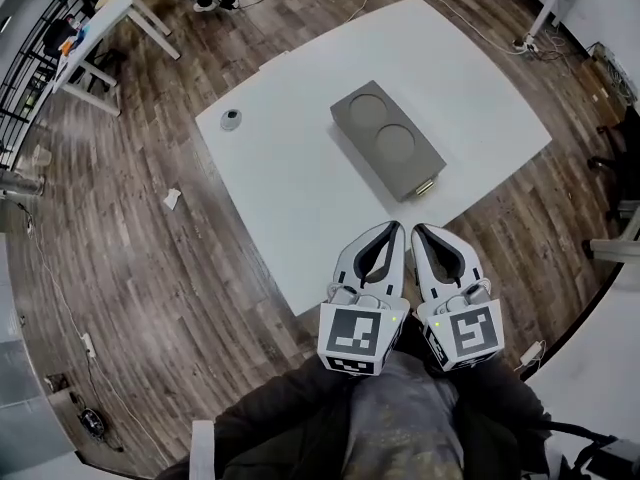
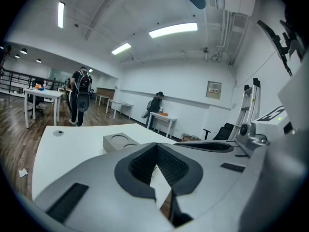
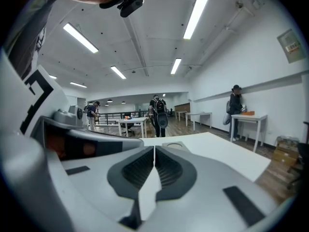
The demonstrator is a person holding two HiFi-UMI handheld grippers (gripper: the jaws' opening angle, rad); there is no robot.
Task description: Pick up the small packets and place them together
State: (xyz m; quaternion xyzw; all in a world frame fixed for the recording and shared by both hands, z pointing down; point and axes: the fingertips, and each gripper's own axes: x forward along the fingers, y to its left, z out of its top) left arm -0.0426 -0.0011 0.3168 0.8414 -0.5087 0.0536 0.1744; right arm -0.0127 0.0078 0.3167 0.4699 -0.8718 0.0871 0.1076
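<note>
Paper scrap (image 1: 172, 198): we see it on the wood floor, left of the table.
Round thing (image 1: 231, 119): small and grey. It sits alone on the far left part of the white table (image 1: 290, 208).
Left tongs (image 1: 391, 230): we hold them near our body, over the near edge of the table. They point away from us. In the left gripper view the two jaws meet at the tips (image 2: 155, 148) and nothing is between them.
Grey block (image 1: 388, 138): it lies in the middle of the table, well apart from both tongs. It has two round dips on top. Its long side runs from far left to near right.
Small pale thing (image 1: 425, 185): it sits right at the near right end of the grey block. It is long and thin and lies across that end. It is too small for us to tell if it is a packet, and we cannot make out any other packets.
Right tongs (image 1: 421, 232): they are just beside the left tongs and point the same way. In the right gripper view the jaws are pressed together (image 3: 154, 149) and hold nothing.
</note>
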